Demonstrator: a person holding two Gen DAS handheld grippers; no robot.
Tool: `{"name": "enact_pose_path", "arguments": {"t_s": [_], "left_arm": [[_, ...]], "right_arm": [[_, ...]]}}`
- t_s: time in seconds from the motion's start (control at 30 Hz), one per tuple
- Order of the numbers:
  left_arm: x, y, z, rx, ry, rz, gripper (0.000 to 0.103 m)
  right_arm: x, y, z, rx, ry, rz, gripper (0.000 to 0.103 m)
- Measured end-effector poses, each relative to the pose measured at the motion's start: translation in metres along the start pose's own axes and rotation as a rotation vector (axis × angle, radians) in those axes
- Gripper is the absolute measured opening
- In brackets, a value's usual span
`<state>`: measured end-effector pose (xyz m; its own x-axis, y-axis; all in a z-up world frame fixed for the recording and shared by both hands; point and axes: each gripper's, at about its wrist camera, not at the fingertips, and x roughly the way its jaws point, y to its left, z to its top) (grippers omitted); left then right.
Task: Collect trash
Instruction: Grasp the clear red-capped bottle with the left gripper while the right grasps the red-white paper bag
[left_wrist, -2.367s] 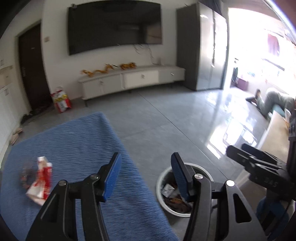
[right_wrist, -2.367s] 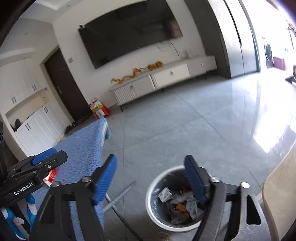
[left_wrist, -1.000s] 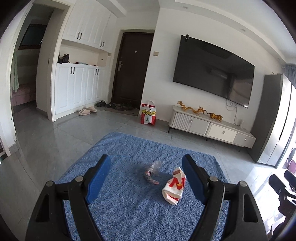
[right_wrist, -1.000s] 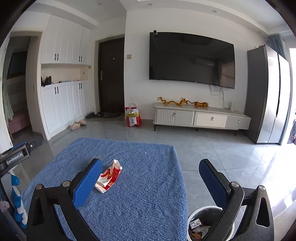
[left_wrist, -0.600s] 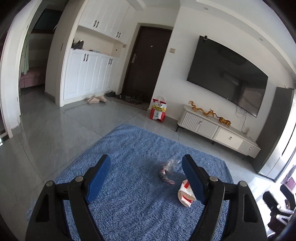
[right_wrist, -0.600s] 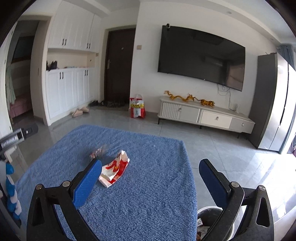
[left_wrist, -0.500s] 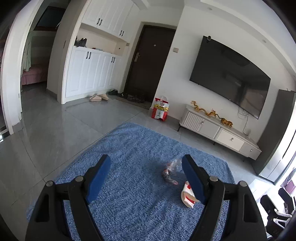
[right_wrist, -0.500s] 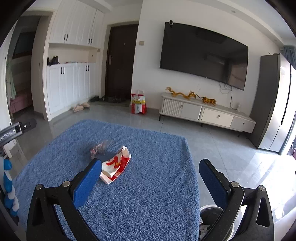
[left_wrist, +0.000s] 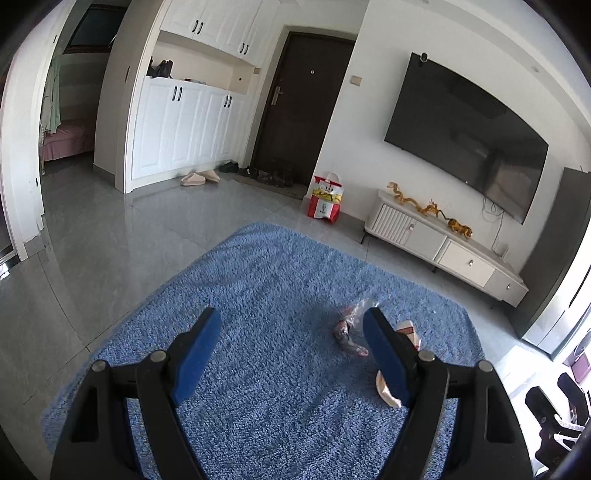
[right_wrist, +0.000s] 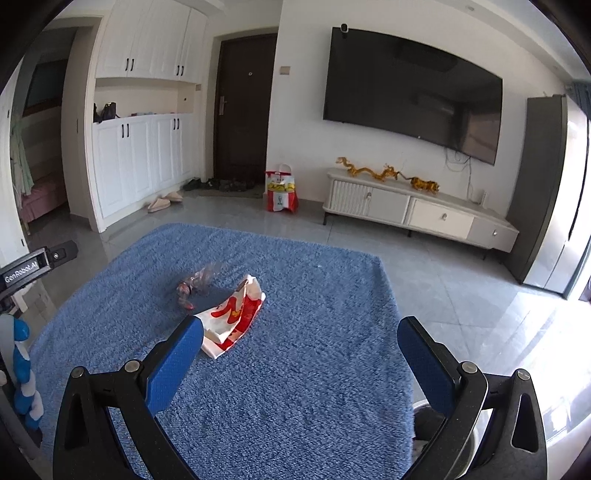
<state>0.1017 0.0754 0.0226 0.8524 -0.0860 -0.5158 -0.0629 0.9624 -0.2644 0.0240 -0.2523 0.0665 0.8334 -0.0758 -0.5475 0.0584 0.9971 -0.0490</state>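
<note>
Both jaws wide and empty: left gripper (left_wrist: 290, 341) and right gripper (right_wrist: 301, 345) above the blue rug (right_wrist: 314, 369). Red-and-white paper wrapper (right_wrist: 236, 314) and crinkled clear plastic wrapper (right_wrist: 195, 280) lying mid-rug, close together. Risk: snagging pile, or squeezing flimsy plastic flat and losing it.

Both views have swung off the trash bin (right_wrist: 436, 417), now only a sliver at the right wrist view's bottom right, and onto the blue-covered counter (left_wrist: 280, 280). Left gripper (left_wrist: 291, 343) and right gripper (right_wrist: 299, 343) have dropped closer to the red-and-white wrapper (right_wrist: 236, 314) and clear crumpled wrapper (left_wrist: 349, 325). In the left view the red-and-white wrapper has slid behind the right finger.
</note>
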Motion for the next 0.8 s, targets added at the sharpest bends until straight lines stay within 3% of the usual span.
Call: {"name": "enact_pose_path", "arguments": {"t_s": [0.3,0.53,0.67,0.8], "left_arm": [[0.032,-0.012,-0.006,0.045,0.057,0.026,0.078],[0.071,-0.036,-0.004,0.202,0.116,0.056,0.078],[0.103,-0.055,-0.008,0.303,0.179,0.029,0.078],[0.136,-0.072,-0.009,0.328,0.265,-0.093,0.078]], "right_arm": [[0.043,-0.006,-0.010,0.039,0.077,0.076,0.103],[0.085,-0.011,-0.006,0.089,0.134,0.196,0.100],[0.115,-0.011,-0.004,0.140,0.181,0.295,0.085],[0.150,-0.009,-0.008,0.190,0.246,0.372,0.067]]}}
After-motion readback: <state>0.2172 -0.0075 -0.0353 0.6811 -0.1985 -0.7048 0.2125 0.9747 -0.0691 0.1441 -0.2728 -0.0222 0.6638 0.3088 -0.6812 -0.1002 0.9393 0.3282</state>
